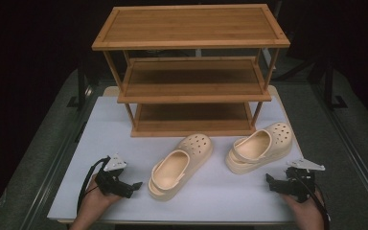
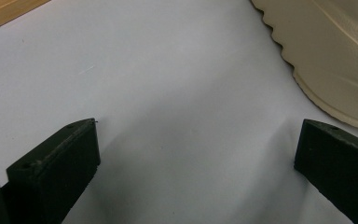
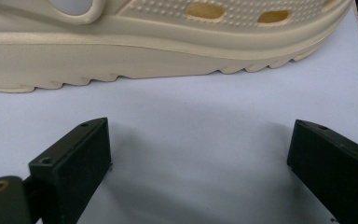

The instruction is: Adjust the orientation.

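a wooden rack (image 1: 191, 72) fills the upper centre of the high view, standing on a white table (image 1: 220, 191). below it lie two cream clogs — left clog (image 1: 179, 165) at centre, right clog (image 1: 258, 146) right of centre. left gripper (image 1: 133, 186) at lower left and right gripper (image 1: 270, 181) at lower right — both wide, holding nothing.

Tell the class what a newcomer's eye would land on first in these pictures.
Most likely the three-tier wooden shoe rack standing at the back of the white table, all its shelves bare. In front of it lie two cream clogs, the left clog and the right clog, apart from each other. Near the table's front corners, the left gripper and right gripper rest open.
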A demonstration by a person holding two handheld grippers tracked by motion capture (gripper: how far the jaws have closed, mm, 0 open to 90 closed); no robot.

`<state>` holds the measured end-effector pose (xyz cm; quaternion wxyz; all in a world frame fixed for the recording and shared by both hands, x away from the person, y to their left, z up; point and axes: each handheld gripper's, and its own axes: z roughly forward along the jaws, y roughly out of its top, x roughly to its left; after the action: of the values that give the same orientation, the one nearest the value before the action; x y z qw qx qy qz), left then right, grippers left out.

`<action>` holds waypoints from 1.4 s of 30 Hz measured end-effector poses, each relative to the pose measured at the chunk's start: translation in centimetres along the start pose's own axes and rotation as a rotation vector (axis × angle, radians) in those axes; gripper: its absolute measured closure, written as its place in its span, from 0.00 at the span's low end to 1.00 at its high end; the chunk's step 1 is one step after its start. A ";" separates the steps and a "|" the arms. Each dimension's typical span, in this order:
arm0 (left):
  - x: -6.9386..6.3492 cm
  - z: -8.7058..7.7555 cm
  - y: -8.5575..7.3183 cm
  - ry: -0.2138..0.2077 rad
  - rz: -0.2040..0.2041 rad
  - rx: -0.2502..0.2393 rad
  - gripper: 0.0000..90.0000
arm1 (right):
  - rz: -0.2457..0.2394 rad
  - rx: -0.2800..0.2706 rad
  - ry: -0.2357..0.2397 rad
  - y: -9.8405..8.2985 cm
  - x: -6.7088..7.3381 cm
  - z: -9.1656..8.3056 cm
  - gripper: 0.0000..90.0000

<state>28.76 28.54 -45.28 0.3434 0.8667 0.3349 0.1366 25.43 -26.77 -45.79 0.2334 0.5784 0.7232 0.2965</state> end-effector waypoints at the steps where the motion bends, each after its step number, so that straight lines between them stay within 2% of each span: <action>1: 0.0 0.0 0.0 -0.001 0.000 0.000 0.00 | 0.000 0.000 0.000 0.0 0.0 0.0 0.06; 13: 0.3 0.0 0.3 -0.014 -0.017 -0.004 0.00 | -0.001 -0.003 0.000 -0.1 0.0 0.0 0.06; 15: 0.5 0.1 0.6 -0.023 -0.016 -0.010 0.05 | 0.001 -0.001 0.000 0.0 0.0 0.0 0.06; 17: 0.9 0.1 0.9 -0.030 -0.028 -0.009 0.06 | -0.002 0.001 0.002 0.0 0.0 0.0 0.06; 19: 1.3 -0.4 1.2 -0.037 -0.053 -0.039 0.08 | 0.000 0.011 0.010 0.2 -0.2 0.2 0.04; 21: 1.3 -0.5 1.4 -0.038 -0.057 -0.041 0.09 | -0.004 0.008 0.008 0.2 -0.2 0.2 0.04; 23: 1.1 -1.0 1.9 -0.040 -0.035 -0.052 0.16 | -0.004 0.004 0.007 0.1 -0.1 0.2 0.04; 29: 0.8 -1.6 3.0 -0.048 -0.033 -0.076 0.17 | -0.002 0.011 0.008 0.2 -0.2 0.2 0.04; 32: 0.4 -2.2 4.3 -0.076 -0.010 -0.110 0.25 | -0.003 0.007 0.007 0.2 -0.1 0.2 0.04; 33: 0.4 -2.2 4.3 -0.076 -0.010 -0.110 0.26 | -0.003 0.007 0.007 0.2 -0.1 0.2 0.04; 34: 0.2 -2.3 5.0 -0.092 -0.001 -0.121 0.26 | -0.005 0.003 0.006 0.1 -0.1 0.2 0.04; 41: -0.2 -2.5 6.9 -0.138 0.024 -0.153 0.40 | -0.005 0.001 0.005 0.1 -0.1 0.2 0.04; 42: -0.4 -2.4 7.5 -0.148 0.040 -0.150 0.42 | -0.004 0.001 0.005 0.1 -0.1 0.2 0.04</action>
<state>30.98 25.42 -38.43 0.4283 0.8529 0.2802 0.1033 25.61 -26.84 -45.86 0.2320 0.5763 0.7252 0.2968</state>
